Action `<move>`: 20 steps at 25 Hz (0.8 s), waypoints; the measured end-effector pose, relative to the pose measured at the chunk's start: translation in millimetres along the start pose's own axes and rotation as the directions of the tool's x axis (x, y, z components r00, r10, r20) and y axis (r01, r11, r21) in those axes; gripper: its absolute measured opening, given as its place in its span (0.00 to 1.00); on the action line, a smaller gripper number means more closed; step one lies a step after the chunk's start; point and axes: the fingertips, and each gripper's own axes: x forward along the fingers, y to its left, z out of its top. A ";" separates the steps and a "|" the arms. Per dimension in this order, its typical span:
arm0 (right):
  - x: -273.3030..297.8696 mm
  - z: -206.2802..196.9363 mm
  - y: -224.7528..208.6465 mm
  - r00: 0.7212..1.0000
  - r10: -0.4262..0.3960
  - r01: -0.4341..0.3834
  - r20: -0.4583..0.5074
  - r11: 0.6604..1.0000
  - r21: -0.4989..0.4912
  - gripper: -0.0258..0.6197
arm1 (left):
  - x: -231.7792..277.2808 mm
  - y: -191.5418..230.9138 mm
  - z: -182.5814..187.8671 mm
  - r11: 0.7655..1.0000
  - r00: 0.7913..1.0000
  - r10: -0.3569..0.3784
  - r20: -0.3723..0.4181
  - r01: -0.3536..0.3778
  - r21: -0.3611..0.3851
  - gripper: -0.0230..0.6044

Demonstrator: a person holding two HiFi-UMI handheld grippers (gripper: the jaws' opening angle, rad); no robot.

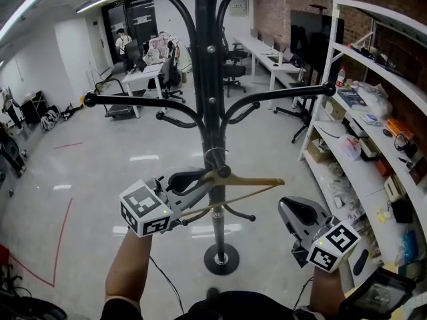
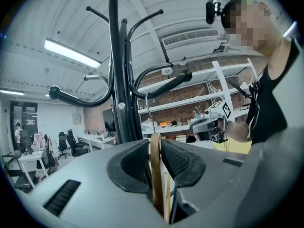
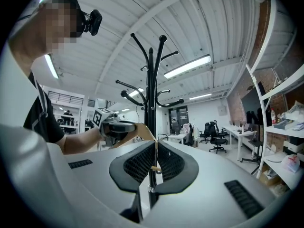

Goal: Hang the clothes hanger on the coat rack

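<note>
A black coat rack [image 1: 208, 79] with curved hook arms stands straight ahead of me. My left gripper [image 1: 198, 181] is shut on the left end of a wooden clothes hanger [image 1: 253, 182], held level just in front of the pole. The hanger's wire hook [image 1: 215, 156] sits against the pole, below the lower arms. In the left gripper view the wooden bar [image 2: 156, 170] is pinched between the pads, with the pole [image 2: 116, 80] just behind. My right gripper [image 1: 291, 209] hangs lower right, under the hanger's free end, shut and holding nothing. The right gripper view shows the hanger [image 3: 142, 129] reaching toward it.
White shelving [image 1: 360, 132] full of boxes and small items runs along the right. The rack's round base [image 1: 221, 259] rests on the glossy floor near my feet. Desks and office chairs [image 1: 153, 72] stand far back. Red tape lines [image 1: 63, 232] mark the floor at left.
</note>
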 end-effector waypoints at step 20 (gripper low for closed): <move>4.5 4.6 33.6 0.987 0.162 -0.162 0.016 0.987 -0.007 0.05 | -141.8 -61.2 13.9 0.877 0.853 0.474 0.220 -0.435 -0.203 0.04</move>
